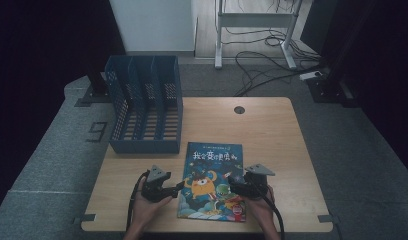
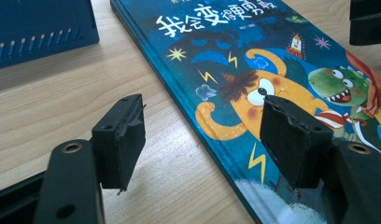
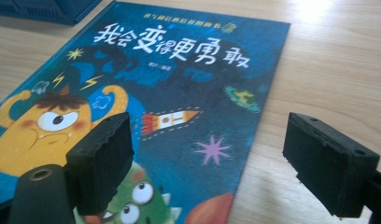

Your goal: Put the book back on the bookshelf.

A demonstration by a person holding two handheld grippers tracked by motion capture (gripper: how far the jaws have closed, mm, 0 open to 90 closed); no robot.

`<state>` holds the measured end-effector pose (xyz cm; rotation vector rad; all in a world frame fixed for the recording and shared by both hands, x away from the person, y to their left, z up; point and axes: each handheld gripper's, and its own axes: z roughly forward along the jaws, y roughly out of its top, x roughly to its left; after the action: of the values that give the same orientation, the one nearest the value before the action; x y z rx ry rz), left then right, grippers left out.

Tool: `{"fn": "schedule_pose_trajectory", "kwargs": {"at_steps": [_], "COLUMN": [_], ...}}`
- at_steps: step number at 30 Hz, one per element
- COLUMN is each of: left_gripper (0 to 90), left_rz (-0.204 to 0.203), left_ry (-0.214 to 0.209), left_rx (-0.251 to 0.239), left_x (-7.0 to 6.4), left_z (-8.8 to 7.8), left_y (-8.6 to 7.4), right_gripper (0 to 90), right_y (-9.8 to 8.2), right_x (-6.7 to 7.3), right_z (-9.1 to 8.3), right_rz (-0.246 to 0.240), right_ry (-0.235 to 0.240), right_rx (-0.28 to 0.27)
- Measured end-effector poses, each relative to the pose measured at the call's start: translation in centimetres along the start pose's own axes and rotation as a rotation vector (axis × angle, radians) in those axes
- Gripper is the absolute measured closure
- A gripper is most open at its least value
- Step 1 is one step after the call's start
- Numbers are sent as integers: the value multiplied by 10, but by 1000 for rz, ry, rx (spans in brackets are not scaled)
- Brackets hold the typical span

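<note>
Pale wooden worktop [image 1: 272, 130] carries, nearest the person, the left tool [image 1: 168, 192] and right tool [image 1: 238, 186], both released with jaws spread astride the two long edges of a blue picture book [image 1: 212, 175] lying flat. This looks like the approach to a two-sided lift, which calls for closing on those edges. Beyond, the blue file rack [image 1: 144, 105] stands with open slots and bare wood between.
</note>
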<state>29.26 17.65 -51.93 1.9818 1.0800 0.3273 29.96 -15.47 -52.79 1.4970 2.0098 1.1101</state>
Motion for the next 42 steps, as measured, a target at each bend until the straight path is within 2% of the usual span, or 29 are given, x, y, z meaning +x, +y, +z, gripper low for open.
{"fn": "schedule_pose_trajectory", "kwargs": {"at_steps": [9, 13, 19, 27, 31, 38, 40, 42], "left_gripper": [275, 253, 243, 236, 236, 257, 254, 254], "left_rz": [7, -3, -6, -5, -3, 15, 23, 17], "left_ry": [5, -13, -6, -25, -26, -41, -32, -36], "left_rx": [23, 40, 69, 87, 93, 88, 89, 87], "left_x": [-8, -11, -14, -20, -22, -27, -28, -28], "left_z": [10, 16, 25, 32, 34, 36, 36, 36], "left_y": [-2, -4, -8, -10, -11, -12, -12, -12], "right_gripper": [141, 135, 128, 126, 127, 130, 131, 131], "right_y": [-6, -7, -9, -11, -11, -10, -10, -9], "right_x": [11, 12, 13, 12, 11, 7, 6, 5], "right_z": [12, 14, 18, 21, 22, 20, 19, 19], "right_rz": [-20, -19, -18, -16, -6, 38, 43, 50], "right_ry": [9, 8, -6, -13, -7, 27, 33, 36], "right_rx": [43, 54, 77, 99, 100, 99, 100, 99]}}
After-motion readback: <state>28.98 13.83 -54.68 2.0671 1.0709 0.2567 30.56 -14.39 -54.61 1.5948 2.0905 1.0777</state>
